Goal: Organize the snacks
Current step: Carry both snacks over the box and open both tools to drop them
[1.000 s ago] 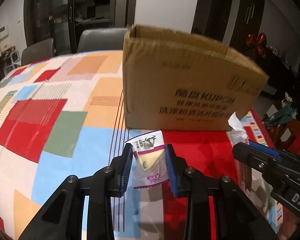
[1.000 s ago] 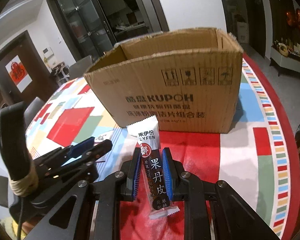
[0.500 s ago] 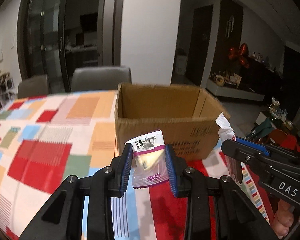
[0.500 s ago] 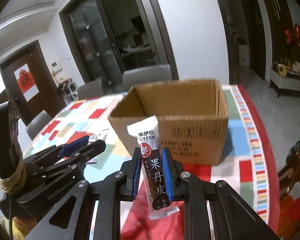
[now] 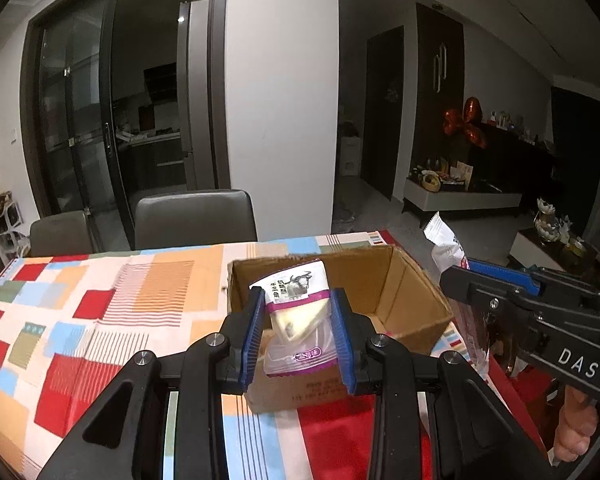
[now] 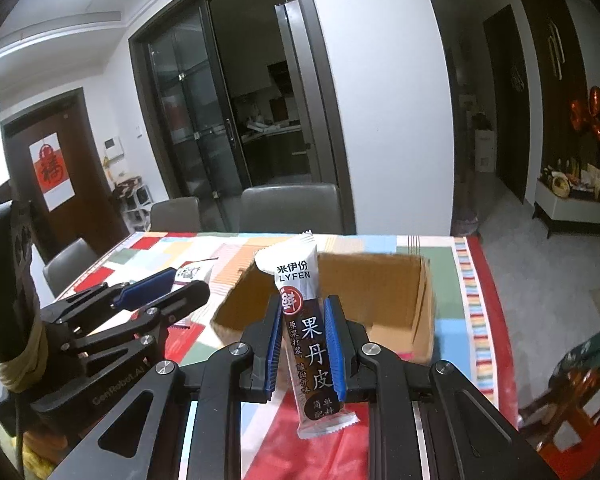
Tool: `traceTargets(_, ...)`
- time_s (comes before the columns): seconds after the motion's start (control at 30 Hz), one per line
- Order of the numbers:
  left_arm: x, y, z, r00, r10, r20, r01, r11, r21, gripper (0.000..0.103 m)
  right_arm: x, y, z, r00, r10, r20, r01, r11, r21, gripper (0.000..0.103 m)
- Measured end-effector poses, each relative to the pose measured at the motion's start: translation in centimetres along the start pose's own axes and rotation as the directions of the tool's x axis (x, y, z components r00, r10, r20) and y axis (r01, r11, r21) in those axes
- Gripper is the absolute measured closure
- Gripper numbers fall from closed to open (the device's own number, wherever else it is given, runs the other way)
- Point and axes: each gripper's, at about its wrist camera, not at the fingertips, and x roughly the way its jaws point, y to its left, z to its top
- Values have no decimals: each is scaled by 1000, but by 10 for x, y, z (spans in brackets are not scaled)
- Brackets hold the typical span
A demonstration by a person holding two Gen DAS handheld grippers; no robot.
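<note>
The left gripper (image 5: 298, 334) is clamped on a clear purple-trimmed snack packet (image 5: 296, 320), its blue pads (image 5: 252, 336) pressing both side edges so the printed top stands up between them. The right gripper (image 6: 302, 340) is closed tight on a dark fruit-leather bar (image 6: 306, 328), held about the middle with its white end upward and its lower end hanging free below the pads. Both grips sit at mid-body, which appears intended to keep the light wrappers from slipping or swinging. Each tool is raised and angled downward toward the open cardboard box (image 5: 384, 300), which stands on the patchwork tablecloth (image 5: 100, 312) with its flaps out of the way; its visible inner walls and floor look bare. The height seems chosen to clear the box's near rim. The two tools ride side by side, close but apart. Neither snack is in the box yet; both look staged for release over the opening. Grey chairs (image 5: 194, 218) stand beyond the table.
</note>
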Motion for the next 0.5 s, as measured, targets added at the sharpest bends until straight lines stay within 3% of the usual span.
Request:
traceTargets(0.37, 53, 4, 29, 999, -7, -47, 8, 1000, 15, 70, 34, -7, 30, 998, -65, -26, 63, 996, -65, 81)
traceTargets(0.5, 65, 5, 37, 998, 6, -55, -5, 1000, 19, 61, 44, -12, 39, 995, -86, -41, 84, 995, -58, 80)
